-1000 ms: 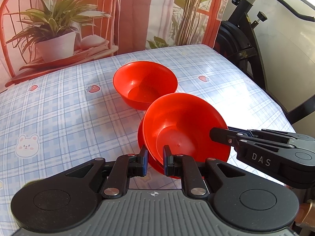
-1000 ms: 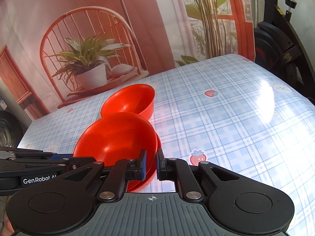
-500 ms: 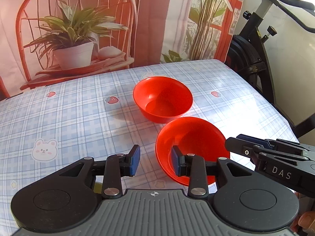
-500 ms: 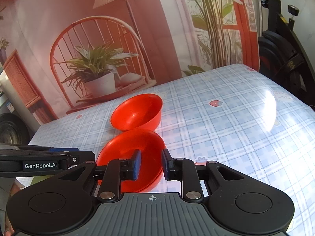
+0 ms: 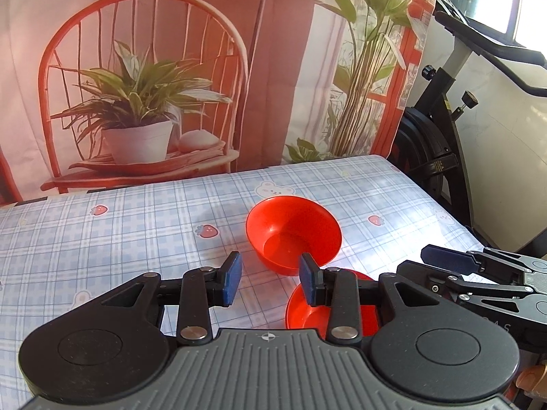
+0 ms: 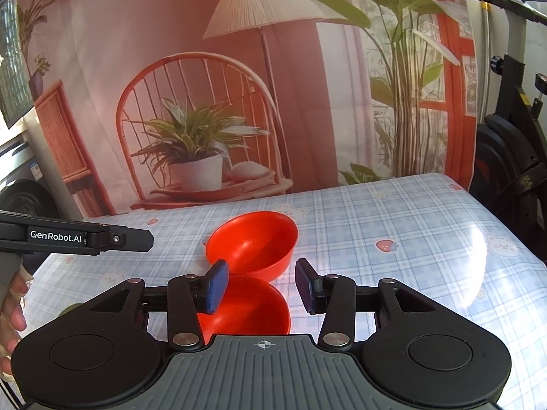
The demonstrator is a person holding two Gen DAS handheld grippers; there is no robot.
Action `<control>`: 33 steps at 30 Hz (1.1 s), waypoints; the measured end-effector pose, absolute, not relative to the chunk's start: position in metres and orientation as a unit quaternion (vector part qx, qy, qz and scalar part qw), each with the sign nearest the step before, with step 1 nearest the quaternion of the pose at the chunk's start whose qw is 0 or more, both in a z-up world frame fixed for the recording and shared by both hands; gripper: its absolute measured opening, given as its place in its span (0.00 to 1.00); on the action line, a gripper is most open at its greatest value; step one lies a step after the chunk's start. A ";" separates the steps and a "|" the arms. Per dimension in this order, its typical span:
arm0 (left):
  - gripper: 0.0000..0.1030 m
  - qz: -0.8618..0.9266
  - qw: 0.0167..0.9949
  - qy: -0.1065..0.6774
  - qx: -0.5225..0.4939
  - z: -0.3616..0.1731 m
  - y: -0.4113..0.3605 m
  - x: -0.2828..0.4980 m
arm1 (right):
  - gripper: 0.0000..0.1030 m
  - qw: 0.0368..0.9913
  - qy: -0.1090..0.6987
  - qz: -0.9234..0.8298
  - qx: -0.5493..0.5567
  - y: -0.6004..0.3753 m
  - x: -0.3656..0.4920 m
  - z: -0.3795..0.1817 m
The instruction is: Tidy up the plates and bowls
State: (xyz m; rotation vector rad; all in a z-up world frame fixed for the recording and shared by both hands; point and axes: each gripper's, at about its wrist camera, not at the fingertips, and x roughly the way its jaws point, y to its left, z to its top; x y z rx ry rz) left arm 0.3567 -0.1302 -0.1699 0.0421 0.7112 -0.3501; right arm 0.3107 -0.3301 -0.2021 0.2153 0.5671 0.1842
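Two red bowls stand on the checked tablecloth. The far bowl sits upright mid-table. The near bowl rests just in front of it, partly hidden behind my fingers. My left gripper hovers above and short of the near bowl, its jaws apart and nothing between its blue pads. My right gripper is above the same bowl and its jaws are opening, also with nothing between them. Each gripper shows in the other's view: the right gripper at the right edge, the left gripper at the left.
The table carries a blue plaid cloth with strawberry and bear prints. Behind it hangs a printed backdrop of a chair, plant and lamp. An exercise bike stands off the table's right edge. A hand holds the left gripper.
Both grippers were shut on the near bowl's rim, holding it tilted up. They have let go, opened, and risen back from it. The bowl now sits on the table.
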 end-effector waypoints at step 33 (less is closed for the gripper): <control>0.37 -0.174 0.886 0.429 -0.033 -0.237 -0.146 0.452 | 0.15 0.914 0.369 0.097 0.141 -0.345 0.441 -0.265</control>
